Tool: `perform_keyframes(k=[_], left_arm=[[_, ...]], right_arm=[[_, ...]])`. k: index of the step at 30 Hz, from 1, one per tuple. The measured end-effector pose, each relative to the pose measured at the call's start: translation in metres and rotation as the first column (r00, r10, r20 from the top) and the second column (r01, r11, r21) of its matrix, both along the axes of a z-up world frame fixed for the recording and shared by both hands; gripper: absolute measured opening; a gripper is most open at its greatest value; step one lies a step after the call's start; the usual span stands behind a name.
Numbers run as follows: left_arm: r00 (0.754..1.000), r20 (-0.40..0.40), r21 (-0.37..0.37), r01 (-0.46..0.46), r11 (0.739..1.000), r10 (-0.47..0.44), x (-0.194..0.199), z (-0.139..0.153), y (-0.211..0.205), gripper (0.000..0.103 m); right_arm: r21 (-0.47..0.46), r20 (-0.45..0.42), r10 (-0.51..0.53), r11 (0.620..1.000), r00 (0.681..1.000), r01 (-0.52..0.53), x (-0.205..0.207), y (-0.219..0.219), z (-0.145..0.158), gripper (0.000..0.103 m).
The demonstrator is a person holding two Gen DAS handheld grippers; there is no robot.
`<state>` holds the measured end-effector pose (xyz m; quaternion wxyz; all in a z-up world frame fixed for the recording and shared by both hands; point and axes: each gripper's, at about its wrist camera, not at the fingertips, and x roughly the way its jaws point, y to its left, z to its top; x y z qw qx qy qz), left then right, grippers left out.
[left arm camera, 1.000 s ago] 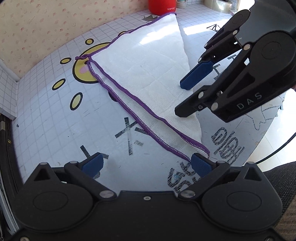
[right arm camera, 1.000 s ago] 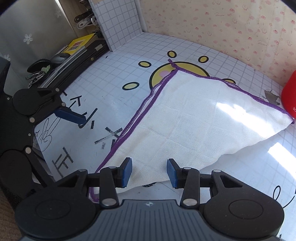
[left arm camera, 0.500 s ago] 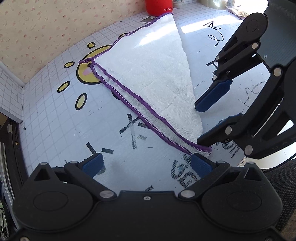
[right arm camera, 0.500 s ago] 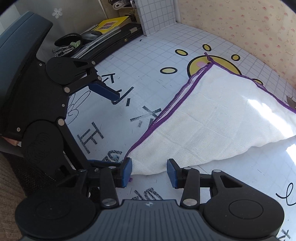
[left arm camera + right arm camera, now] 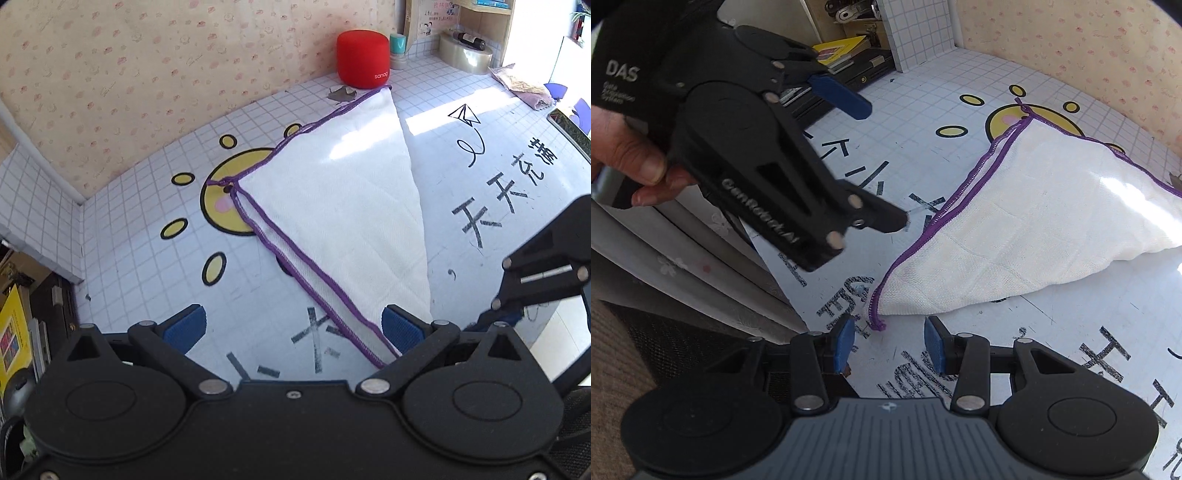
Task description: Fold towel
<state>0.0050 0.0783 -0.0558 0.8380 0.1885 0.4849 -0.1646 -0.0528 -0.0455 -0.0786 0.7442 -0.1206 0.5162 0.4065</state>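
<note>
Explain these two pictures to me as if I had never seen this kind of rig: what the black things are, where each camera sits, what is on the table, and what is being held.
No robot here: a person holds two black hand-held grippers with blue pads. Each carries a fisheye camera looking along its fingers.

The left camera shows the left gripper open at the bottom edge. The right camera shows the right gripper, also open, with the person's hand holding the other tool at upper left.

On the white grid-patterned table, printed with a yellow sun and black characters, lies a white towel with purple stitched edging, folded into a triangle. Behind it stand a red cylindrical speaker and a roll of clear tape.

Neither gripper holds anything; the towel's near corner lies just in front of the right one.
</note>
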Motion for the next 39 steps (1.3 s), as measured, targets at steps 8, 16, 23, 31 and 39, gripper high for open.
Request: perform_keyframes(k=[8, 16, 23, 31, 39], left_arm=[[0.992, -0.003, -0.029, 0.130, 0.991, -0.130, 0.036, -0.016, -0.034, 0.101], [0.968, 0.005, -0.029, 0.251, 0.967, -0.251, 0.038, -0.030, -0.054, 0.101], [0.948, -0.026, -0.015, 0.316, 0.949, -0.316, 0.037, -0.045, -0.062, 0.101], [0.944, -0.068, -0.075, 0.318, 0.945, -0.323, 0.038, -0.052, -0.055, 0.102], [0.942, -0.043, -0.061, 0.330, 0.942, -0.333, 0.033, -0.051, -0.057, 0.102]], right_arm=[[-0.025, 0.027, -0.119, 0.993, 0.993, 0.120, -0.013, 0.012, 0.000, 0.038], [-0.084, 0.073, -0.235, 0.967, 0.969, 0.240, -0.028, 0.029, -0.001, 0.010], [-0.131, 0.117, -0.330, 0.930, 0.937, 0.344, -0.040, 0.044, -0.001, 0.007], [-0.197, 0.172, -0.320, 0.915, 0.932, 0.351, -0.060, 0.064, -0.004, 0.008], [-0.193, 0.161, -0.339, 0.910, 0.927, 0.366, -0.067, 0.062, -0.003, 0.010]])
